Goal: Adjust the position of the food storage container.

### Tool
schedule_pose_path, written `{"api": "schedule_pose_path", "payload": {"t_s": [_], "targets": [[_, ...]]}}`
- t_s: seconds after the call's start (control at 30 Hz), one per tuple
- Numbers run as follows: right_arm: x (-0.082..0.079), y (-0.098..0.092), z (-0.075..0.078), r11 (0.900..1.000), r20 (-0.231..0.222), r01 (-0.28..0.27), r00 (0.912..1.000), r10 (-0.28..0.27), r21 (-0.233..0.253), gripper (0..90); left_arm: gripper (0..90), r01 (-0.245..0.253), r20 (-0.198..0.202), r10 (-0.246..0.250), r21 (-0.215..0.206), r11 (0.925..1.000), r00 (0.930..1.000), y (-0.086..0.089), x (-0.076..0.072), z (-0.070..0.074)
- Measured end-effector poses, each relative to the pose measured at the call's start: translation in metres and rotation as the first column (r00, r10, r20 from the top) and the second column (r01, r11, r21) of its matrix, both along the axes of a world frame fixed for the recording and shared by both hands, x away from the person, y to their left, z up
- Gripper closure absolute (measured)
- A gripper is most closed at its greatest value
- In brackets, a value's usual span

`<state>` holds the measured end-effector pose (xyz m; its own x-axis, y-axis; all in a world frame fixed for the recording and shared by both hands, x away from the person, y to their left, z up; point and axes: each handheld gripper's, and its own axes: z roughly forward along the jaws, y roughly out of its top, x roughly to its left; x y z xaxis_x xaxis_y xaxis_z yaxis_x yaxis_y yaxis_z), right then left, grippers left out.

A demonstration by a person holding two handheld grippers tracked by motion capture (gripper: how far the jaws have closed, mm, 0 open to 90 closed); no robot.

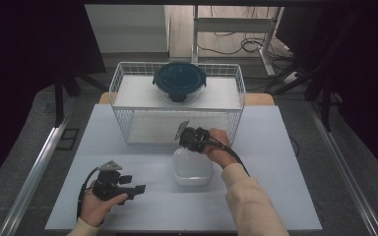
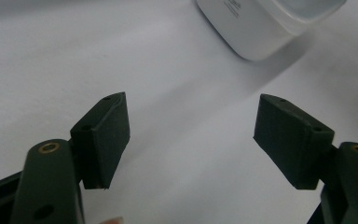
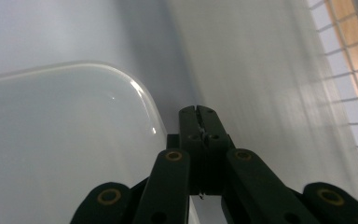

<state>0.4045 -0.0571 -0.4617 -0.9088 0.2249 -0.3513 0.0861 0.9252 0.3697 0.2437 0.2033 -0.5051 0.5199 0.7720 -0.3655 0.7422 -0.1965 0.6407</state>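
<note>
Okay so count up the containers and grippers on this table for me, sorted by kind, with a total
Round dark-blue lidded container: 1
White square container: 1
White wire basket: 1
Hand-held grippers, the left gripper and the right gripper: 2
Total: 5

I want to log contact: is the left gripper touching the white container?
Apart. In the left gripper view, the left gripper stands open over bare table, the white container beyond its tips.
</note>
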Motion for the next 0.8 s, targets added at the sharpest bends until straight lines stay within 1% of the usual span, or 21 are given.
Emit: {"api": "schedule_pose_path", "payload": {"t_s": [0.13,0.27,0.37,0.43,0.47,0.53,0.63,0.7,0.73,0.77,0.8], "targets": [[-0.012,0.001,-0.001,0.999,-0.018,-0.034,0.9992,0.034,0.014,89.5,26.0,0.003,-0.002,-0.003,0.002,1.0,1.0,-0.001,0.0,0.0],[-0.022,0.0,-0.001,0.998,-0.036,-0.054,0.9978,0.055,0.032,89.6,26.0,0.006,-0.003,-0.006,0.004,1.0,1.0,-0.002,0.0,-0.001],[-0.027,-0.003,-0.001,0.997,-0.046,-0.054,0.9973,0.057,0.057,89.4,26.0,0.007,-0.003,-0.007,0.006,1.0,1.0,-0.003,0.0,-0.001],[-0.029,-0.006,0.003,0.994,-0.06,-0.023,0.9978,0.029,0.105,89.4,26.0,0.006,-0.004,-0.006,0.006,1.0,1.0,-0.003,0.0,-0.001],[-0.03,-0.009,0.006,0.991,-0.059,-0.008,0.9981,0.016,0.133,89.3,26.0,0.004,-0.004,-0.004,0.006,1.0,1.0,-0.003,0.0,-0.001],[-0.032,-0.016,0.015,0.981,-0.058,0.029,0.9982,-0.018,0.189,89.3,26.0,0.003,-0.003,-0.003,0.006,1.0,1.0,-0.002,0.0,-0.001],[-0.042,-0.032,0.027,0.963,-0.077,0.083,0.9949,-0.065,0.258,89.3,26.0,-0.001,-0.003,0.001,0.003,1.0,1.0,0.0,0.0,-0.001],[-0.051,-0.042,0.031,0.952,-0.08,0.103,0.9933,-0.083,0.289,89.3,26.0,-0.002,-0.003,0.002,0.002,1.0,1.0,0.0,0.001,-0.002],[-0.059,-0.05,0.033,0.944,-0.087,0.117,0.9917,-0.095,0.308,89.2,26.0,-0.002,-0.002,0.002,0.003,1.0,1.0,0.0,0.0,-0.002],[-0.065,-0.055,0.034,0.939,-0.093,0.125,0.9906,-0.1,0.32,89.3,26.0,-0.001,-0.002,0.001,0.004,1.0,1.0,0.0,0.0,-0.001],[-0.074,-0.064,0.034,0.932,-0.103,0.138,0.9887,-0.109,0.336,89.2,26.0,-0.001,-0.003,0.001,0.005,1.0,1.0,0.0,0.0,-0.001]]}}
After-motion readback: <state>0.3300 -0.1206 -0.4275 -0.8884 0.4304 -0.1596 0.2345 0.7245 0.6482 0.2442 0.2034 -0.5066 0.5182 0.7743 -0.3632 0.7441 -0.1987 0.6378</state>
